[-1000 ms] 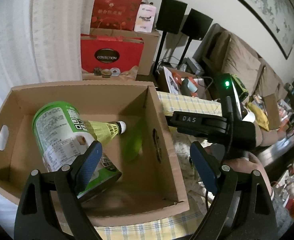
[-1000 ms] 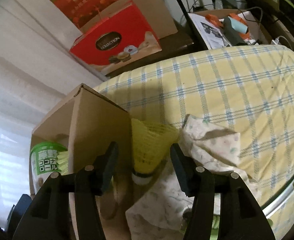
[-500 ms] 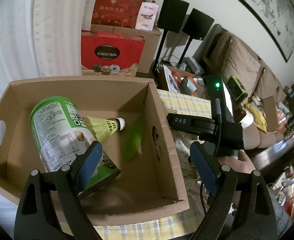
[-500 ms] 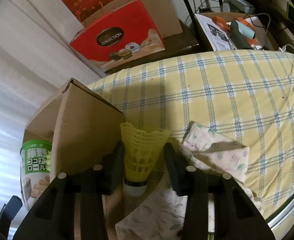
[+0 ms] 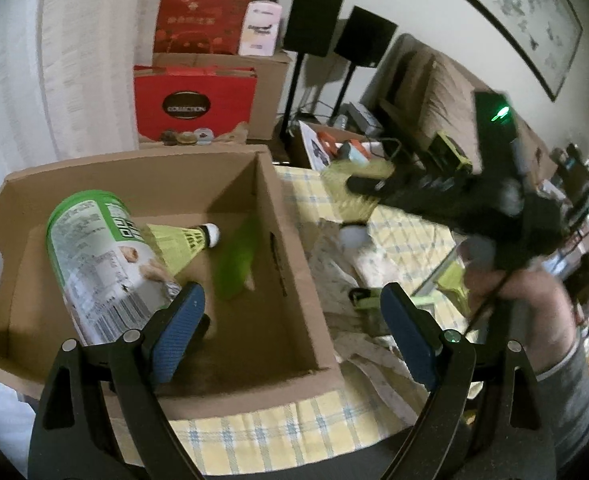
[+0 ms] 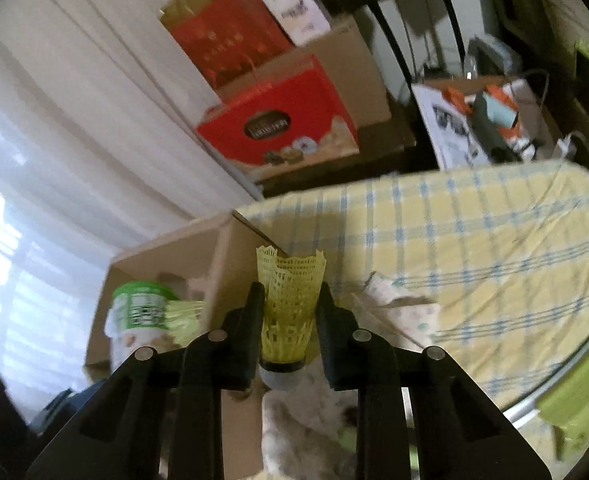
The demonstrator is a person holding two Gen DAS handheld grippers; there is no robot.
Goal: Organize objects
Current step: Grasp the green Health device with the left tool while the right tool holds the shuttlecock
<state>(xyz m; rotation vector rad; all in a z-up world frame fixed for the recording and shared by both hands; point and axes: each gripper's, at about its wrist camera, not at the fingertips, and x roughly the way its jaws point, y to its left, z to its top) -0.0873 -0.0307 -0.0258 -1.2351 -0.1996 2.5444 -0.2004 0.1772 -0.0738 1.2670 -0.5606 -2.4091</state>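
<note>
My right gripper (image 6: 288,300) is shut on a yellow shuttlecock (image 6: 288,312), held cork-down above a floral cloth (image 6: 398,312), just right of the cardboard box (image 6: 174,252). In the left wrist view the right gripper (image 5: 358,196) and its shuttlecock (image 5: 352,208) hang blurred above the table beside the box (image 5: 290,272). The box holds a green snack can (image 5: 94,256), a second yellow shuttlecock (image 5: 182,240) and a green item (image 5: 236,264). My left gripper (image 5: 290,320) is open and empty over the box's near right corner.
The box stands on a yellow checked tablecloth (image 6: 474,240). The floral cloth (image 5: 334,276) lies crumpled to the right of the box. Red gift boxes (image 5: 192,100), speakers and a sofa are behind the table. A white curtain hangs on the left.
My right gripper closed on the shuttlecock that stood by the box wall and lifted it up off the cloth. The left gripper has barely moved.
</note>
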